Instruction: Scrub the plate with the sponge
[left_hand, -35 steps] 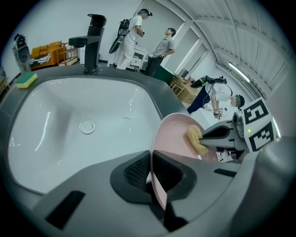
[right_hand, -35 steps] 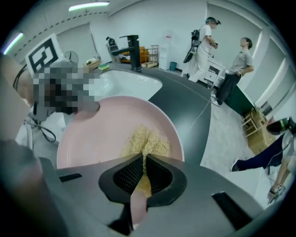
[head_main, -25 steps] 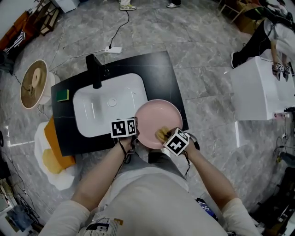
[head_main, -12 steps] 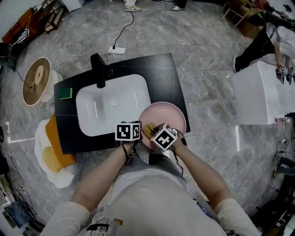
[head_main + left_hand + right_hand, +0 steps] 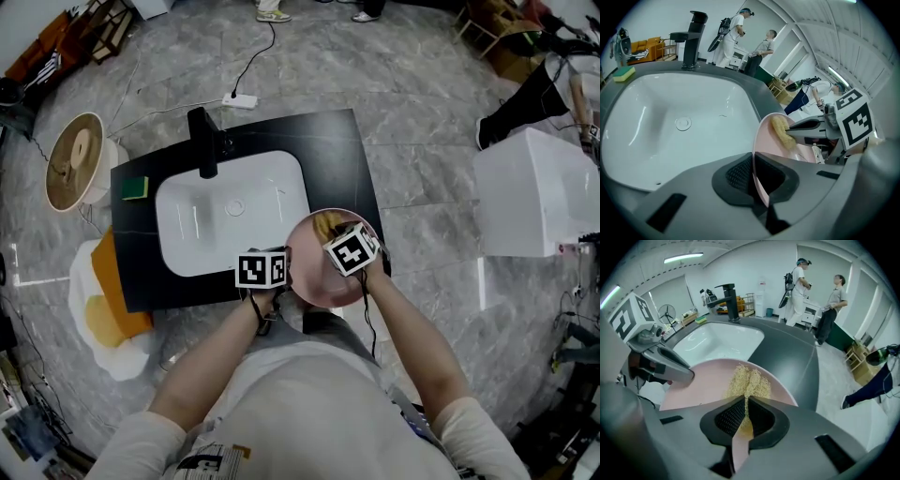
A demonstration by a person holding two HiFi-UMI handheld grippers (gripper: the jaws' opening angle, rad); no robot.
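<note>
Counter (image 5: 328,150), black, carried a white basin (image 5: 202,234); I saw the pink plate (image 5: 314,272) held tilted beside the basin's near right corner; my left gripper (image 5: 754,180) had its fingers clamped on the plate's rim; my right gripper (image 5: 745,420) pinched the yellow sponge (image 5: 747,380), which was pressed against the plate's face.

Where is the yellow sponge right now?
In the head view the yellow sponge sits at the pink plate's far edge, clamped in the right tongs, just right of the white sink.
</note>
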